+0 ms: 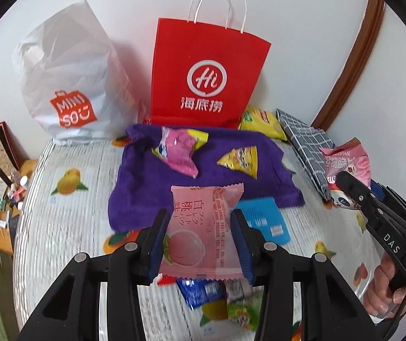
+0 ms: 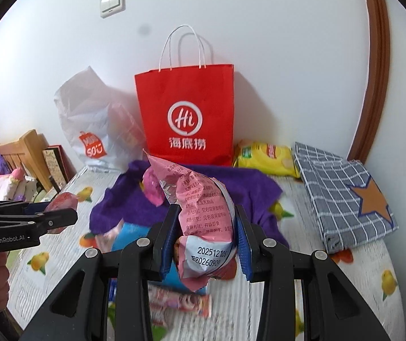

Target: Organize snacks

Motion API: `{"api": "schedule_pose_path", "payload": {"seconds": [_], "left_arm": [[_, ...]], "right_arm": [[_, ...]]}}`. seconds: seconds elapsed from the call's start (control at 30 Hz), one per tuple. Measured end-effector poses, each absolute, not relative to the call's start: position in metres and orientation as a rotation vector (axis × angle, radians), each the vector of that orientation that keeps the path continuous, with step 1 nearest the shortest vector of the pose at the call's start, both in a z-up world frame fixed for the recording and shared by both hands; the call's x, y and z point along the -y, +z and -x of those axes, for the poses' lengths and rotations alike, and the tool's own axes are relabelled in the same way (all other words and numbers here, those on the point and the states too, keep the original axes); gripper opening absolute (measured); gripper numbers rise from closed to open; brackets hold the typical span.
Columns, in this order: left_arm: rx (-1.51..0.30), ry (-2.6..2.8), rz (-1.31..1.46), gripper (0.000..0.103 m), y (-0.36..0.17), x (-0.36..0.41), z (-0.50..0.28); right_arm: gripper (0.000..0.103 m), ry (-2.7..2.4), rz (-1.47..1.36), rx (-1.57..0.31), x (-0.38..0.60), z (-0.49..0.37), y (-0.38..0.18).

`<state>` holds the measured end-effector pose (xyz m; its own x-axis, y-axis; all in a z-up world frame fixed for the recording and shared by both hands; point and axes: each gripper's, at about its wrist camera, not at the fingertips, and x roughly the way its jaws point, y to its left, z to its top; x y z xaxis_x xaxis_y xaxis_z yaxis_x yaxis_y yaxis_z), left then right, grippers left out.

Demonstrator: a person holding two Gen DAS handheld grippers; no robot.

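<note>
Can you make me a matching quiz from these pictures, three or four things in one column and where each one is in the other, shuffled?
Things:
1. peach snack packet
2. pink chip bag
3. yellow triangle snack
4. red paper bag

Places:
A. standing against the wall
B. between the right gripper's fingers
C. lying on the purple cloth
D. between the left gripper's fingers

Pairs: 1-D, 2-B, 3-C, 4-A
</note>
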<state>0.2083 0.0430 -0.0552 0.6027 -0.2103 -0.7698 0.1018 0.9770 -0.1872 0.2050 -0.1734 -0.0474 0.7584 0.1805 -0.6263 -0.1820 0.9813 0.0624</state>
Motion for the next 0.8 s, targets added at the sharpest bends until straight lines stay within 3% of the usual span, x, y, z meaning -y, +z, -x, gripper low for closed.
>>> {"api": "schedule_pose_path", "payload": {"seconds": [0.4, 0.8], "left_arm": [[-0.873, -0.160, 0.115, 0.042, -0.034, -0.051, -0.280], [-0.907, -0.139, 0.126, 0.042, -0.054, -0.061, -0.338]], "right_arm": [[0.038, 0.188, 0.021, -0.661, 0.174, -0.277, -0.047], [0.038, 0.191, 0.001, -0.740, 0.189, -0.343, -0.073]]}}
